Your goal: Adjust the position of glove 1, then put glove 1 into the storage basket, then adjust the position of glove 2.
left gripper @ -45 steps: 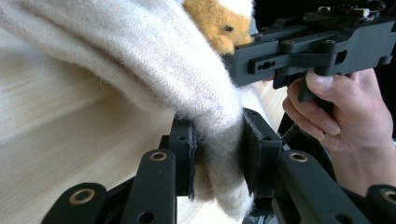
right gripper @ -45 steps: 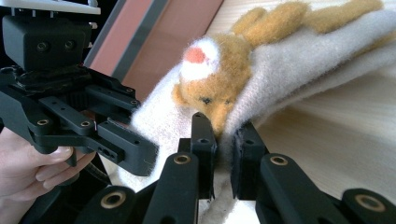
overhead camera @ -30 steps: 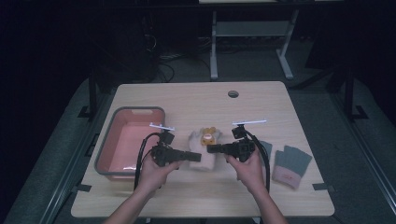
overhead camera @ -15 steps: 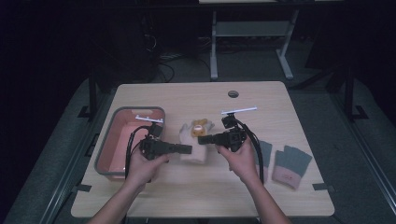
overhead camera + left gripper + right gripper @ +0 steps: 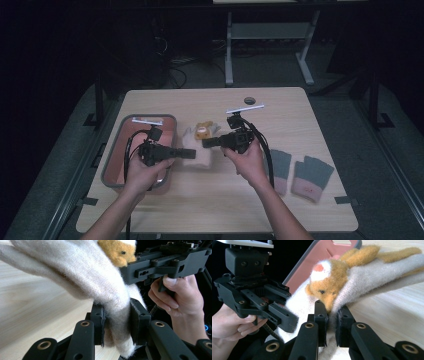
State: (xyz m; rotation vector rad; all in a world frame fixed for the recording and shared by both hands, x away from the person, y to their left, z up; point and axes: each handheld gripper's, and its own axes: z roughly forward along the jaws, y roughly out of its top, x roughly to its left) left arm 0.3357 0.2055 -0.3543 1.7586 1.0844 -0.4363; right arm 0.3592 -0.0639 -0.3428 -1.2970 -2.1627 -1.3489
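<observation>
One cream knitted glove [image 5: 199, 150] with an orange animal face, held above the table [image 5: 310, 107] just right of the pink tray [image 5: 113, 165], was clamped between left gripper [image 5: 189, 153] and right gripper [image 5: 209, 142], both jaws clenched on its fabric.

I hold my left gripper [image 5: 187, 153] in my left hand [image 5: 145, 172], pointing toward the middle, and its jaws are pressed together on the cream glove [image 5: 200, 150]. My right gripper [image 5: 207, 143] sits in my right hand [image 5: 247, 160] and points toward the left one, its jaws also clamped on this glove, and both forearms come up from the bottom edge.
</observation>
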